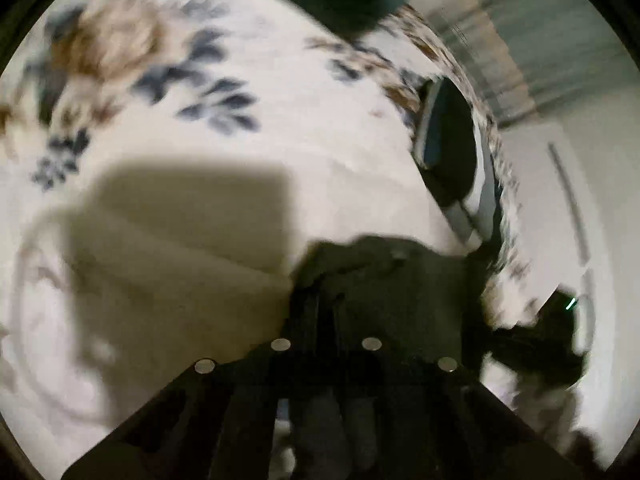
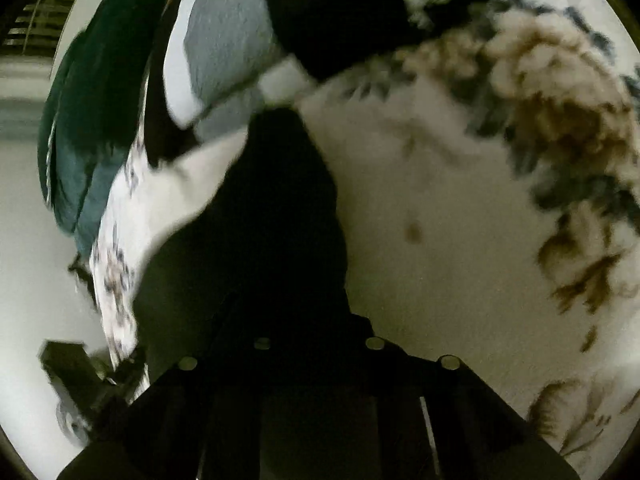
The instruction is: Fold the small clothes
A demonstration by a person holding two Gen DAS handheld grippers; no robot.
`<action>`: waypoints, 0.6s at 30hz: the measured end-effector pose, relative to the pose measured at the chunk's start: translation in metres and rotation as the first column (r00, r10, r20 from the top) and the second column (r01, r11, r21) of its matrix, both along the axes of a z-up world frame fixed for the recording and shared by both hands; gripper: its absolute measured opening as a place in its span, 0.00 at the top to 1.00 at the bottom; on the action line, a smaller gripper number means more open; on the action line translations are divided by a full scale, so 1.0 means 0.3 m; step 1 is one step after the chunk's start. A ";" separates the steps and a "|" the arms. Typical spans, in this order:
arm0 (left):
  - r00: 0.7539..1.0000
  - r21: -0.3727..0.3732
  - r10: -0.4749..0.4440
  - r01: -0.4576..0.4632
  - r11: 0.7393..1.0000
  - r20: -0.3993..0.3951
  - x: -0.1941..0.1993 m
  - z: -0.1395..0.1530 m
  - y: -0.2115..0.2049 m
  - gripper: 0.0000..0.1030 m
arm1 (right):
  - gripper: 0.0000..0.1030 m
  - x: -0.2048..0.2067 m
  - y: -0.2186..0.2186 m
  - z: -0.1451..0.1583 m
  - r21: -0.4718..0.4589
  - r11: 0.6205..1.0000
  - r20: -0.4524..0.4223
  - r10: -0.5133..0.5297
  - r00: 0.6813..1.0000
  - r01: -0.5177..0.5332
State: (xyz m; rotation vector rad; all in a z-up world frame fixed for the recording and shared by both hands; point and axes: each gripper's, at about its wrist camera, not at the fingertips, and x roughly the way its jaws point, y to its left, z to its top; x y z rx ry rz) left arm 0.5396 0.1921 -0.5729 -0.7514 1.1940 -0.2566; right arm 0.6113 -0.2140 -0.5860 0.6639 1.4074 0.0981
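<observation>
A small dark garment (image 1: 384,272) hangs in front of my left gripper (image 1: 326,312), whose jaws stand close together on the cloth's edge. In the right wrist view the same dark garment (image 2: 276,216) drapes over and hides my right gripper (image 2: 316,320), which looks shut on it. Both views are blurred. The garment is held just above a white bedspread (image 1: 248,128) printed with blue and brown flowers, also seen in the right wrist view (image 2: 440,200).
A folded pile of black, grey and white clothes (image 2: 248,40) lies on the bedspread, also in the left wrist view (image 1: 452,148). A teal garment (image 2: 88,128) lies at the bed's edge. A dark object (image 1: 552,340) sits by the bed.
</observation>
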 end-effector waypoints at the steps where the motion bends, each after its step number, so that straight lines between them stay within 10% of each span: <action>1: 1.000 -0.025 -0.001 0.001 1.000 -0.005 0.004 0.000 0.004 0.96 | 0.87 0.008 -0.008 -0.010 0.007 1.000 -0.010 -0.012 1.000 0.012; 11: 0.995 -0.097 -0.096 0.095 0.991 -0.008 -0.030 0.120 -0.155 0.44 | 0.55 -0.016 -0.002 0.015 0.022 0.999 -0.063 0.028 0.998 -0.026; 13: 0.991 -0.072 -0.130 0.127 0.989 -0.029 -0.004 0.079 -0.220 0.49 | 0.55 -0.025 0.012 0.003 0.022 0.999 -0.075 0.040 0.996 -0.038; 14: 0.991 -0.039 -0.132 0.131 0.991 -0.027 0.004 0.065 -0.240 0.86 | 0.55 -0.029 0.018 -0.005 0.013 0.999 -0.082 0.046 0.996 -0.045; 15: 0.989 0.011 -0.145 0.145 0.989 -0.029 0.019 0.056 -0.259 0.95 | 0.55 -0.032 0.026 -0.008 0.001 0.999 -0.084 0.053 0.995 -0.053; 18: 0.989 0.052 -0.135 0.131 0.990 0.064 0.011 0.120 -0.235 0.95 | 0.82 -0.044 0.045 0.018 -0.042 0.996 -0.042 0.079 0.996 -0.080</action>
